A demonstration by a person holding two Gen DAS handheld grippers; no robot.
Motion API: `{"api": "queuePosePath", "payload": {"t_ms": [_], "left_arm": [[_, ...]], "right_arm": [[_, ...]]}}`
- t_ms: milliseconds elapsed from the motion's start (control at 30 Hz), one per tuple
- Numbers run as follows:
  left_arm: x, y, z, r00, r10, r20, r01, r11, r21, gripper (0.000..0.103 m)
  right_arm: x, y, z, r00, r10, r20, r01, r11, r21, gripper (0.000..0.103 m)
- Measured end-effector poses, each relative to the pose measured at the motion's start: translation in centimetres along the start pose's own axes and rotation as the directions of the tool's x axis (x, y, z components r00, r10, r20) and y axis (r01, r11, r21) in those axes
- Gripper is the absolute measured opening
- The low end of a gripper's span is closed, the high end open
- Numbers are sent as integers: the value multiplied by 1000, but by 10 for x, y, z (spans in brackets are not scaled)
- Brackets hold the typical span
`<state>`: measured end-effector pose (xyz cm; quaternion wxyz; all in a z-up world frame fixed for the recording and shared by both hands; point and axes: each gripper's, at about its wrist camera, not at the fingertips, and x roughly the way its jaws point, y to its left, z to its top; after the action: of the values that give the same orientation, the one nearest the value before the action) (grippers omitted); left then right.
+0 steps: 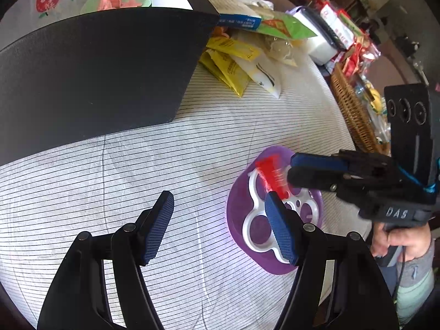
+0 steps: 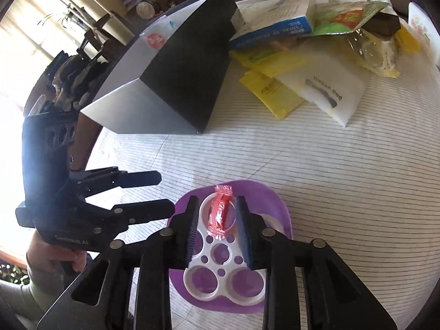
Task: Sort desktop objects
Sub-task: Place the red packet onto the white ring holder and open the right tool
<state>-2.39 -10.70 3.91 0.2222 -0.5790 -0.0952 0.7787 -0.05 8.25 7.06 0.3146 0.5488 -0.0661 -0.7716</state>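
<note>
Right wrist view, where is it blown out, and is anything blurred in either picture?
Right wrist view: window glare washes out the left edge behind the left gripper; the red candy wrapper looks slightly smeared. Left wrist view: even light, the wrapper blurs over the purple dish.

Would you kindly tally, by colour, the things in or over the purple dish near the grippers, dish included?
Purple: 1, the dish
White: 1, the perforated insert lying in the dish
Red: 1, the wrapped candy between the fingers of the right gripper, whose pads stand clear of it
Total: 3
</note>
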Motion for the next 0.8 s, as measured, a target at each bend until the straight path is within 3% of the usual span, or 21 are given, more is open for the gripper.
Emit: {"api": "queuePosePath", "payload": {"t_ms": [33, 100, 267, 367, 567, 667, 800], "left_arm": [[0, 0, 0, 1000, 0, 1, 0, 1000, -1, 66], [0, 1, -1, 1000, 1, 1, -1, 1000, -3, 66], [1, 1, 0, 1000, 7, -2, -7, 1000, -1, 66], [3, -1, 0, 1000, 1, -6, -1, 1000, 1, 66], [10, -10, -11, 997, -26, -69, 30, 998, 57, 66], [12, -10, -24, 989, -104, -107, 108, 993, 37, 66], [19, -9, -33, 977, -168, -129, 172, 985, 19, 66]], "right_arm": [[-2, -1, -1, 1000, 5, 14, -5, 1000, 10, 43], [-15, -6, -2, 999, -9, 47, 7, 999, 33, 43], [-24, -29, 12, 981, -157, 112, 152, 987, 53, 45], [-24, -36, 15, 972, -203, 118, 198, 979, 53, 48], [-19, -48, 2, 983, -162, 82, 156, 985, 76, 48], [-17, -51, -14, 989, -140, 46, 136, 987, 88, 48], [-18, -58, -36, 999, -14, 38, 7, 984, 179, 48]]}}
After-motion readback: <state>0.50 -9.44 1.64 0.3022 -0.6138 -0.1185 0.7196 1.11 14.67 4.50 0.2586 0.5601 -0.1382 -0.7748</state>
